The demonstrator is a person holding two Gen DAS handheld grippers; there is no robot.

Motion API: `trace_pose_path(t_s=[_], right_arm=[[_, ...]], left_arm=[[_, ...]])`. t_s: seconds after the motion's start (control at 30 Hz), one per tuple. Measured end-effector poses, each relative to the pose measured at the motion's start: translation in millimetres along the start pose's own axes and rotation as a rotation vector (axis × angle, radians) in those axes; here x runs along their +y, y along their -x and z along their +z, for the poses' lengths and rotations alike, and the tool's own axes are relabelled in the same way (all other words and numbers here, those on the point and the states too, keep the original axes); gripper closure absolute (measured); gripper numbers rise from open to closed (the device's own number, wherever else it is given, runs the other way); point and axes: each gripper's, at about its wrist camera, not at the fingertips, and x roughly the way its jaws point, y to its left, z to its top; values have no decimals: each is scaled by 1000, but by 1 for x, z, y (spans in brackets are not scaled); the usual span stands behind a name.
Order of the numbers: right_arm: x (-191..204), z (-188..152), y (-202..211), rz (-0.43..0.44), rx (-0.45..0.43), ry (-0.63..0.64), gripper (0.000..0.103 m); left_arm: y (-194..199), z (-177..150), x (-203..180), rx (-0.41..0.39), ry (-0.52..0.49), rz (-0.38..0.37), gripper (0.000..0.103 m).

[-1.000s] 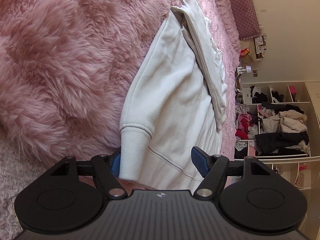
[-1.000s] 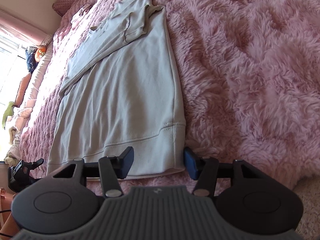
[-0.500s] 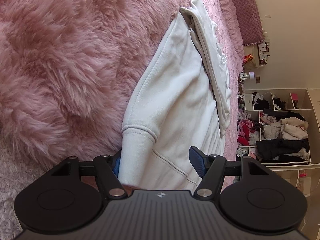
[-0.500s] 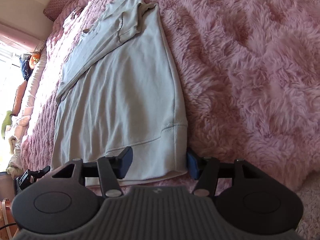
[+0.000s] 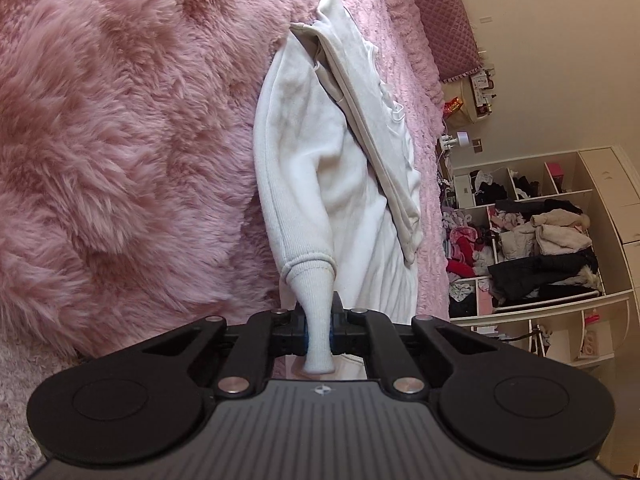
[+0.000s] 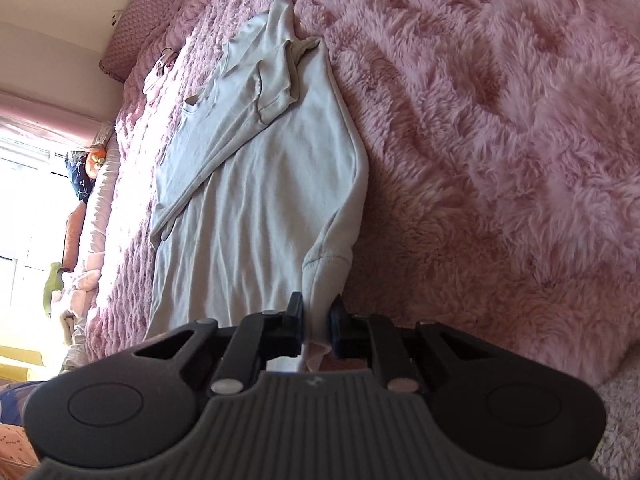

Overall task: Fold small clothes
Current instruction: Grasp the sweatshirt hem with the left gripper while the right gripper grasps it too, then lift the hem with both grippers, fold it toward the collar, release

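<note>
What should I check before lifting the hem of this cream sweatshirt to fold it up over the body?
1. Left gripper shut on the cream sweatshirt at its ribbed hem corner: ok.
2. Right gripper shut on the other hem corner: ok.
3. Sleeves folded in across the body: ok.
4. Body lying flat on the fluffy pink blanket: ok, slight wrinkles.
5. Both fabric layers pinched: cannot tell.

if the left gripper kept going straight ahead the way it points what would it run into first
The left gripper, shut on the sweatshirt hem, would push straight into that same sweatshirt lying ahead on the pink blanket. Depth is unclear.
</note>
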Motion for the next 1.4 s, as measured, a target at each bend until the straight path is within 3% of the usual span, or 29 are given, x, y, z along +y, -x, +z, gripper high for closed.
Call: trace_pose_path(t_s=[0.13,0.23,0.47,0.6,0.83,0.97,1.1,1.2,1.23,1.27,1.3,1.37,1.4], right_arm=[[7,14,5,51,-55,-53,95],[17,25,4,85,-103,-72,95],[43,70,-6,155,-185,-82,96],[58,108,-10,205,-282,-95,97],[86,191,-43,231,-384,-80,97],[99,237,-78,224,-396,-66,97],[98,279,-121,186,-385,-90,97],[87,306,-162,135,-356,-138,97],[83,313,-175,123,-341,-145,97],[81,318,-183,112,-326,-149,91],[76,325,-196,88,-313,-174,87],[67,331,-204,81,-335,-216,63],[66,332,-201,81,-370,-217,57]], left_arm=[[-2,9,-7,-38,42,-119,97],[-6,23,-20,-53,19,-202,97],[-33,80,-46,-95,9,-321,97],[-52,120,-66,-118,-32,-368,97],[-88,189,-82,-177,-42,-373,97],[-111,230,-83,-206,-41,-343,97],[-136,264,-72,-219,-28,-275,97],[-158,287,-53,-202,18,-175,96],[-165,295,-44,-188,56,-139,91],[-168,302,-35,-182,99,-99,84],[-169,309,-28,-189,151,-67,69],[-157,318,-17,-247,192,-112,69],[-147,321,-16,-290,189,-116,67]])
